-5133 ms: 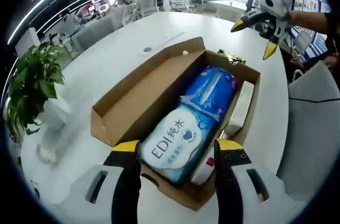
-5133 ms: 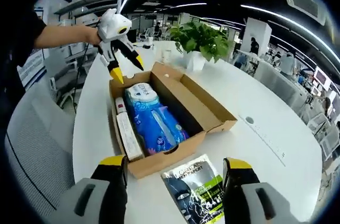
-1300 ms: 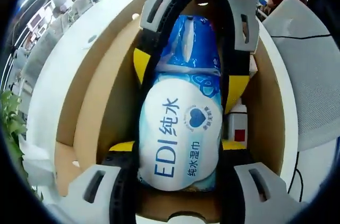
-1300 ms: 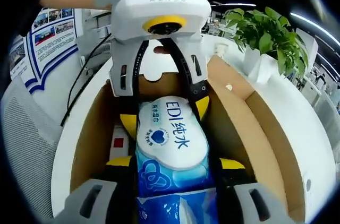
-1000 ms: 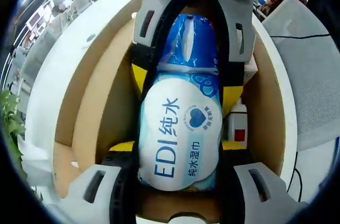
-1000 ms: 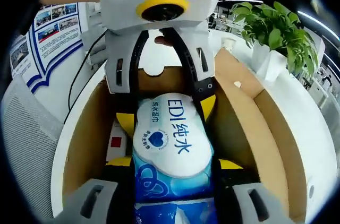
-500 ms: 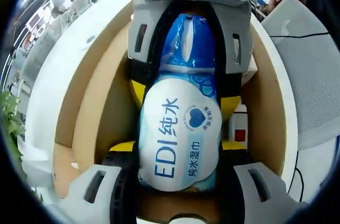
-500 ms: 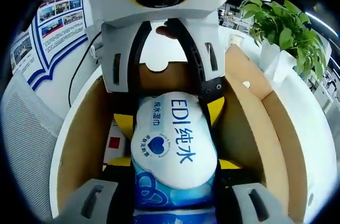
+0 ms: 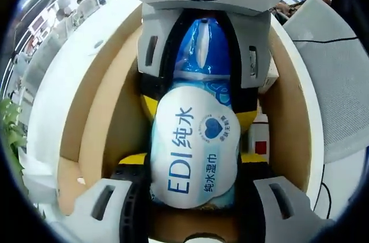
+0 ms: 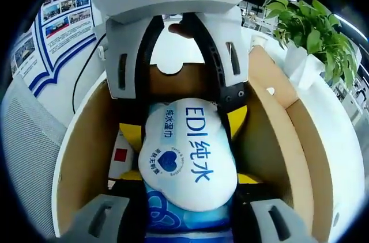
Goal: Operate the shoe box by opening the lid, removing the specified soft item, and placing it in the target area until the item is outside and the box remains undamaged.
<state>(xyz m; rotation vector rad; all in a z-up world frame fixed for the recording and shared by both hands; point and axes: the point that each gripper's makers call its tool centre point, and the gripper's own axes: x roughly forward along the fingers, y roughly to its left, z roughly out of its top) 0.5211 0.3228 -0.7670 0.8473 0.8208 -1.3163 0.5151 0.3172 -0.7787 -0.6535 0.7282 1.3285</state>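
A soft white and blue wet wipes pack (image 9: 193, 145) marked "EDI" lies lengthwise in the open cardboard shoe box (image 9: 95, 122). My left gripper (image 9: 194, 159) is open and straddles the white end, its yellow-tipped jaws against the pack's two sides. From the opposite end, my right gripper (image 10: 188, 177) is open and straddles the same pack (image 10: 187, 162) inside the box (image 10: 86, 156). Each gripper's white body looms at the top of the other's view, and the two nearly meet over the pack. The pack's blue half is mostly hidden by the right gripper.
A white bottle or carton with a red mark (image 9: 260, 139) is wedged between the pack and one box wall. The box sits on a white round table (image 9: 49, 105). A potted plant (image 10: 311, 24) stands beyond one side, and a grey chair (image 9: 340, 82) on the other.
The right gripper has slid further along the pack toward the left gripper, so each looms larger in the other's view. The pack and box have stayed where they were.
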